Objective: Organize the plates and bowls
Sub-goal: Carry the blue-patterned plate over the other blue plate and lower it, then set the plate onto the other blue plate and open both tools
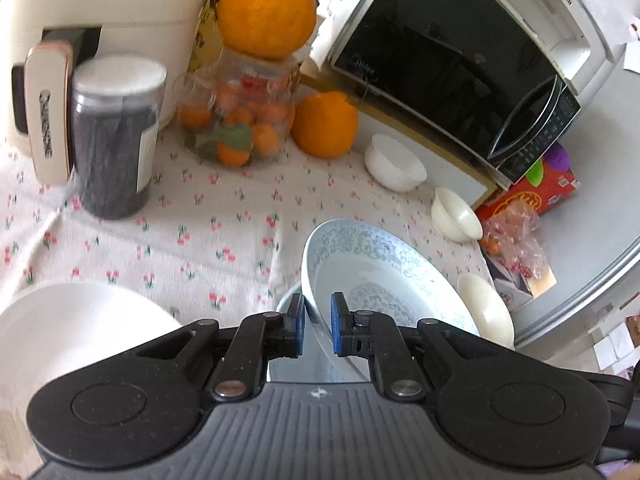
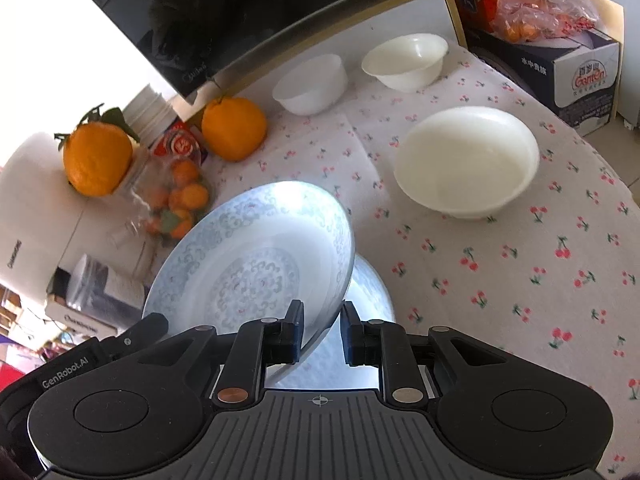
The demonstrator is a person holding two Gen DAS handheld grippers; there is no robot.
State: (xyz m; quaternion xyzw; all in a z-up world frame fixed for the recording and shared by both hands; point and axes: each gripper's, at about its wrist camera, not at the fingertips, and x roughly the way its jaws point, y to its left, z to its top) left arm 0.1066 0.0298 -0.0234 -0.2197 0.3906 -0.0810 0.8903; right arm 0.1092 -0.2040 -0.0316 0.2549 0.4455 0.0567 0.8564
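Now the left claw point(image 1: 316, 330) pinches the patterned plate point(image 1: 380, 276) by its rim, tilted above another plate point(image 2: 370, 288) for stacking, while the right claw point(image 2: 322, 334) is opening, letting go.

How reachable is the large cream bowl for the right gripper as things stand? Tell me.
Probably not yet: the right gripper straddles the patterned blue-white plate. Beyond that, bare cherry-print cloth leads to the large cream bowl.

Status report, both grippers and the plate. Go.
Left gripper shut on patterned plate rim. Right gripper opening, rim between its jaws. Plate tilted above second plate. Nothing blocking.
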